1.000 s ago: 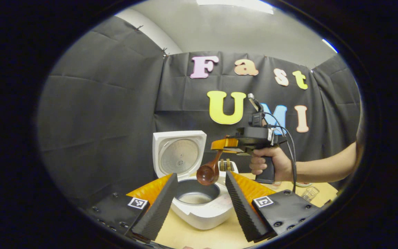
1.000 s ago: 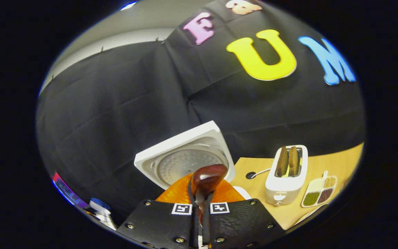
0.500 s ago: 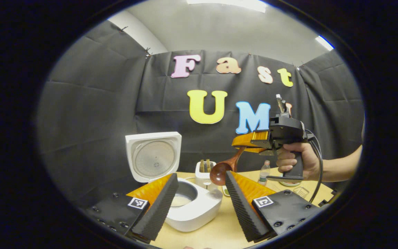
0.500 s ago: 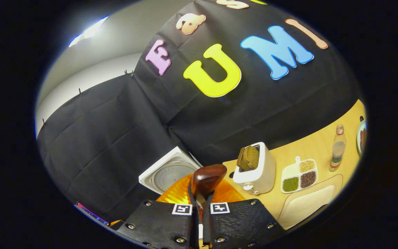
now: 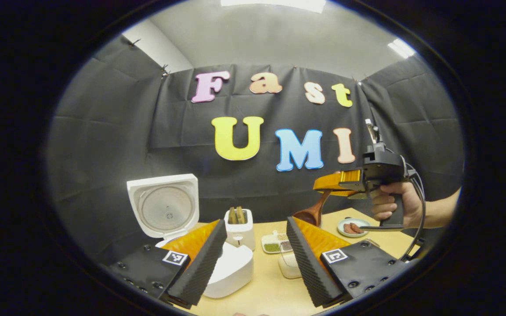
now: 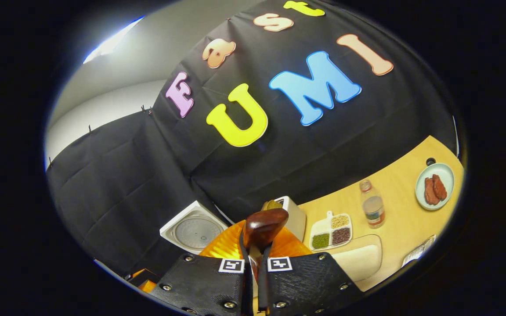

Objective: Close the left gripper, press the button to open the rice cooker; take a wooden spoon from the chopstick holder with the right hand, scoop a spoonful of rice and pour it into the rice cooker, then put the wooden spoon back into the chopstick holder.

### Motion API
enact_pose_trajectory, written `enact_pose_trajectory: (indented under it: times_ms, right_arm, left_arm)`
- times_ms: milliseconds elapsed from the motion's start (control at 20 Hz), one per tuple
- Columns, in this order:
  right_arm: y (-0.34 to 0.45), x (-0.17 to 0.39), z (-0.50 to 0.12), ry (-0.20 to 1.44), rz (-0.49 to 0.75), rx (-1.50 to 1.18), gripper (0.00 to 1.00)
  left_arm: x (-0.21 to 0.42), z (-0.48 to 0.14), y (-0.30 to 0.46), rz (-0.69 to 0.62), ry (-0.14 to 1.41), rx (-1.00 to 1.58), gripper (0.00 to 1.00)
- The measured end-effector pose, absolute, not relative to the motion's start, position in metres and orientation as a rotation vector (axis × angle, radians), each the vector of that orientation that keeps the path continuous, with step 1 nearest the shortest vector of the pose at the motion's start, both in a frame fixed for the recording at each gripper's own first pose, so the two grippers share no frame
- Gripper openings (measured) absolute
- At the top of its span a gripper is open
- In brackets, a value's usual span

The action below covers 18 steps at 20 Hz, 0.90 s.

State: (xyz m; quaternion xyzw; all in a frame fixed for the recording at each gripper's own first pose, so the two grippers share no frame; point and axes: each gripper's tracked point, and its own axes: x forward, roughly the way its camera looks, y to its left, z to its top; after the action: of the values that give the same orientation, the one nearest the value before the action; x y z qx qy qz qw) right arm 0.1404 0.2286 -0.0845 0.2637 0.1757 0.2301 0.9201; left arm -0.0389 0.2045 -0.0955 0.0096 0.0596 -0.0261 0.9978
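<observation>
Spoon (image 6: pixel 264 226): rigid, light, smooth wood, so it can swivel if pinched loosely; best held mid-handle. Right tool (image 6: pixel 253 281) is clamped on that handle, bowl raised above the desk (image 5: pixel 270 294), well right of the open cooker (image 5: pixel 231 270). Left tool (image 5: pixel 255 259) stands apart, empty.

White rice cooker (image 5: pixel 231 270) sits lid-up on the table; dark wooden spoon (image 5: pixel 309 214) hangs bowl-down, well right.
</observation>
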Motion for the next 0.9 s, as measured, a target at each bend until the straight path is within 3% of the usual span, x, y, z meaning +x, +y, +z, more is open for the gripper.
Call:
enact_pose_trajectory:
  times_ms: [850,900]
  right_arm:
    - [0.010,0.115,-0.118,0.316,0.121,0.478,0.05]
    - [0.001,0.112,-0.126,0.321,0.100,0.456,0.05]
  left_arm:
    - [-0.019,-0.076,0.113,-0.091,0.091,0.034,0.92]
    - [-0.018,-0.076,0.112,-0.087,0.092,0.030,0.96]
